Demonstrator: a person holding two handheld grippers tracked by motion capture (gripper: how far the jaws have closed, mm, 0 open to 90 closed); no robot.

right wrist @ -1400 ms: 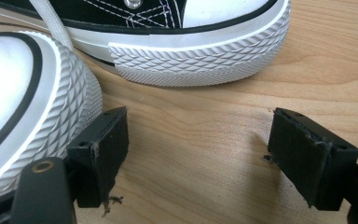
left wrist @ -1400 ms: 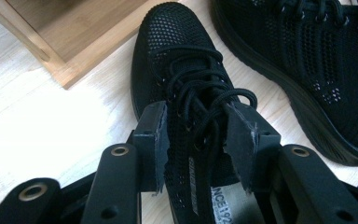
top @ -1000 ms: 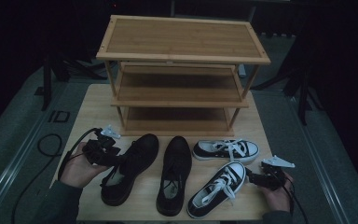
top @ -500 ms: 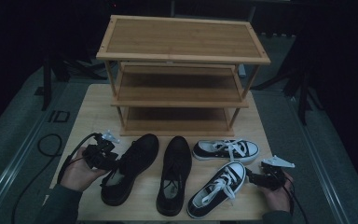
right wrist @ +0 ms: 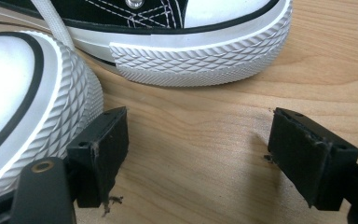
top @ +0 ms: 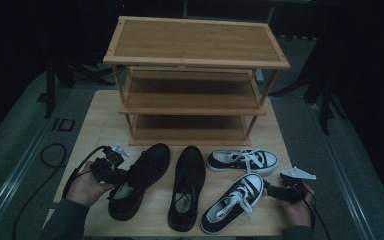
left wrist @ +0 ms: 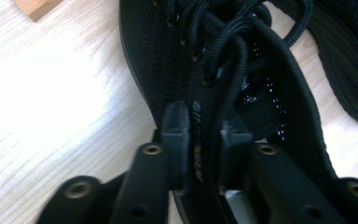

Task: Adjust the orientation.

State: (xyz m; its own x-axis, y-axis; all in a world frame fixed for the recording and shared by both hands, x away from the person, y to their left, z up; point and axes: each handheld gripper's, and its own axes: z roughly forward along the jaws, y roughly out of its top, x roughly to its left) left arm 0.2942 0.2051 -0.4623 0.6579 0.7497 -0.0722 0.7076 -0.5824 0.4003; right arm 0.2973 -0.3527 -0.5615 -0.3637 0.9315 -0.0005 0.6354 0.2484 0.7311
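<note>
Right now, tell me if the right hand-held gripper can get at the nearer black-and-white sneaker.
Probably yes: the right hand-held gripper stands open beside the sneaker's white toe, with bare table between its jaws.

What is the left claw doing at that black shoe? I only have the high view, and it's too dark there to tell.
Observer: In the left gripper view, the left claw has just been closing, and its pads now pinch what looks like the tongue of the black shoe.
Operator: Has the right claw got a sneaker?
Observer: No. In the right gripper view, the right claw stands open over the bare table. One pad is close beside the sneaker at its white toe, and nothing is between the pads.
</note>
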